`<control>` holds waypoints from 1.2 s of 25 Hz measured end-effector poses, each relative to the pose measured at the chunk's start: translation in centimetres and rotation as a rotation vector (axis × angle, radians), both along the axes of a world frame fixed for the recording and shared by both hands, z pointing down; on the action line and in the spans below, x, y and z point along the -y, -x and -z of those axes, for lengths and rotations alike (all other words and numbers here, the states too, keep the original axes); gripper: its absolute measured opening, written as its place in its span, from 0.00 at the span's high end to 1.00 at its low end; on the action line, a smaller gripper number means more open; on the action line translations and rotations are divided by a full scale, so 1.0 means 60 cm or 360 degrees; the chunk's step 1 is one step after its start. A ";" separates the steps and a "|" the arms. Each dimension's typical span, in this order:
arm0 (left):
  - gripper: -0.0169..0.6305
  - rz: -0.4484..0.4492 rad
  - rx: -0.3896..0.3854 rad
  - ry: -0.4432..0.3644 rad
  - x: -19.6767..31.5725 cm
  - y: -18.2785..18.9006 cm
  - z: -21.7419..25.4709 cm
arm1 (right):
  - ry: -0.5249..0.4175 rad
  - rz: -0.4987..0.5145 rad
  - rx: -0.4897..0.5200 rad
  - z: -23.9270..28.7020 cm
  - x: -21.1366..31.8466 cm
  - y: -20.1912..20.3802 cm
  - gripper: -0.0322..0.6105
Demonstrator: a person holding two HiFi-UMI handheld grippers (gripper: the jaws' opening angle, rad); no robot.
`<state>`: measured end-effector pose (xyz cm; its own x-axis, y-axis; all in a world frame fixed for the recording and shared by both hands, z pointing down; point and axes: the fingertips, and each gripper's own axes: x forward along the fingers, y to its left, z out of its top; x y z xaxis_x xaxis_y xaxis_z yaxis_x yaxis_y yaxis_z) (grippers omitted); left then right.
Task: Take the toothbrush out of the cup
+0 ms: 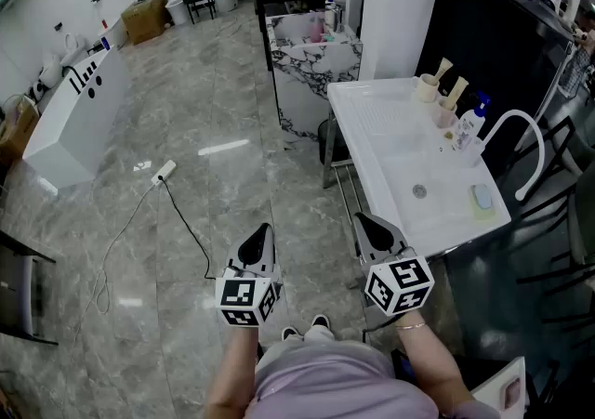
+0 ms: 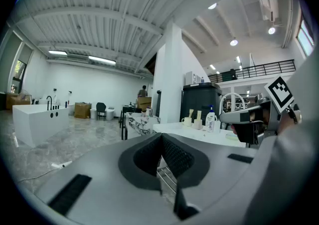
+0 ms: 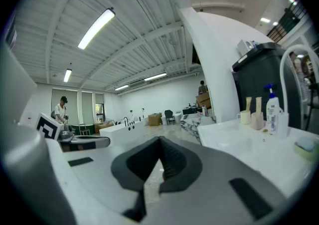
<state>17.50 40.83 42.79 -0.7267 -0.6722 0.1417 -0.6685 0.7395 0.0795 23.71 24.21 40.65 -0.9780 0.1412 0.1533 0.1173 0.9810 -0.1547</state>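
Observation:
On the back edge of the white sink counter (image 1: 372, 129) stand two cups. A beige toothbrush (image 1: 443, 69) leans in the cream cup (image 1: 427, 87), and another (image 1: 457, 89) leans in the pinkish cup (image 1: 447, 114). Both cups also show far off in the left gripper view (image 2: 186, 120) and the right gripper view (image 3: 244, 116). My left gripper (image 1: 264, 229) and right gripper (image 1: 363, 219) hover over the floor in front of the counter, well short of the cups. In both gripper views the grippers (image 2: 161, 136) (image 3: 159, 141) are shut, with nothing between the pads.
A pump bottle (image 1: 471, 123), a white arched faucet (image 1: 523, 143) and a sponge (image 1: 481, 196) sit by the basin. A black cabinet (image 1: 502, 45) stands behind the counter. A marble-patterned unit (image 1: 311, 59) stands beyond it, a white tub (image 1: 79, 115) at left, and a cable (image 1: 153, 199) on the floor.

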 end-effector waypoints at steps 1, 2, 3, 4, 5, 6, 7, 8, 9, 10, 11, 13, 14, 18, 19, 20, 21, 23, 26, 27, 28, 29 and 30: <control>0.97 0.0004 0.0003 0.0000 0.001 0.002 0.001 | -0.0007 -0.0001 0.0004 0.001 0.002 0.001 0.95; 0.97 0.0010 0.0005 0.0001 0.002 0.003 0.001 | -0.0014 -0.0002 0.0007 0.001 0.004 0.001 0.95; 0.97 0.0017 0.0006 0.0003 0.003 0.003 0.000 | -0.0020 -0.0002 0.0009 0.001 0.006 0.000 0.95; 0.97 0.0025 0.0004 0.0006 0.004 0.002 -0.002 | -0.0026 -0.0001 0.0008 0.000 0.008 -0.002 0.95; 0.97 0.0032 -0.0001 0.0009 0.005 0.001 -0.004 | -0.0030 0.0001 0.0007 -0.002 0.009 -0.006 0.95; 0.97 0.0035 -0.0006 0.0009 0.006 0.001 -0.006 | -0.0033 0.0002 0.0005 -0.004 0.010 -0.008 0.95; 0.97 0.0033 -0.0010 0.0005 0.006 0.001 -0.006 | -0.0034 0.0001 0.0006 -0.006 0.010 -0.009 0.95; 0.97 0.0030 -0.0012 -0.0002 0.006 0.003 -0.006 | -0.0033 -0.0002 0.0008 -0.007 0.011 -0.008 0.95; 0.97 0.0027 -0.0013 -0.0012 0.006 0.006 -0.005 | -0.0031 -0.0008 0.0011 -0.008 0.012 -0.007 0.95; 0.97 0.0024 -0.0015 -0.0022 0.007 0.008 -0.003 | -0.0026 -0.0015 0.0012 -0.008 0.014 -0.005 0.95; 0.95 0.0024 -0.0019 -0.0032 0.008 0.010 -0.002 | -0.0020 -0.0020 0.0012 -0.008 0.017 -0.003 0.95; 0.86 0.0023 -0.0027 -0.0050 0.013 0.014 0.001 | -0.0012 -0.0023 0.0013 -0.007 0.023 0.001 0.95; 0.84 0.0021 -0.0032 -0.0060 0.015 0.016 0.001 | -0.0013 -0.0025 0.0016 -0.007 0.025 0.002 0.95; 0.69 0.0044 -0.0056 -0.0081 0.018 0.035 0.002 | 0.0013 -0.0053 0.0018 -0.007 0.038 0.015 0.95; 0.66 0.0055 -0.0060 -0.0083 0.017 0.043 0.002 | 0.0025 -0.0060 0.0016 -0.007 0.042 0.020 0.95; 0.64 0.0065 -0.0063 -0.0083 0.017 0.052 0.002 | 0.0033 -0.0068 0.0014 -0.007 0.045 0.025 0.95; 0.63 0.0072 -0.0065 -0.0084 0.018 0.061 0.001 | 0.0036 -0.0078 0.0013 -0.008 0.050 0.032 0.95; 0.62 0.0077 -0.0068 -0.0088 0.020 0.083 -0.002 | 0.0040 -0.0104 0.0009 -0.011 0.059 0.050 0.95; 0.62 0.0055 -0.0071 -0.0098 0.027 0.126 -0.009 | 0.0032 -0.0138 -0.0005 -0.016 0.070 0.087 0.95; 0.62 0.0044 -0.0074 -0.0102 0.032 0.145 -0.011 | 0.0020 -0.0147 -0.0012 -0.018 0.074 0.103 0.95; 0.62 0.0031 -0.0077 -0.0104 0.039 0.165 -0.014 | 0.0006 -0.0159 -0.0018 -0.020 0.080 0.121 0.95; 0.62 0.0015 -0.0080 -0.0102 0.048 0.187 -0.017 | -0.0007 -0.0172 -0.0023 -0.022 0.087 0.140 0.95; 0.62 -0.0003 -0.0081 -0.0097 0.058 0.211 -0.019 | -0.0017 -0.0187 -0.0024 -0.022 0.095 0.160 0.94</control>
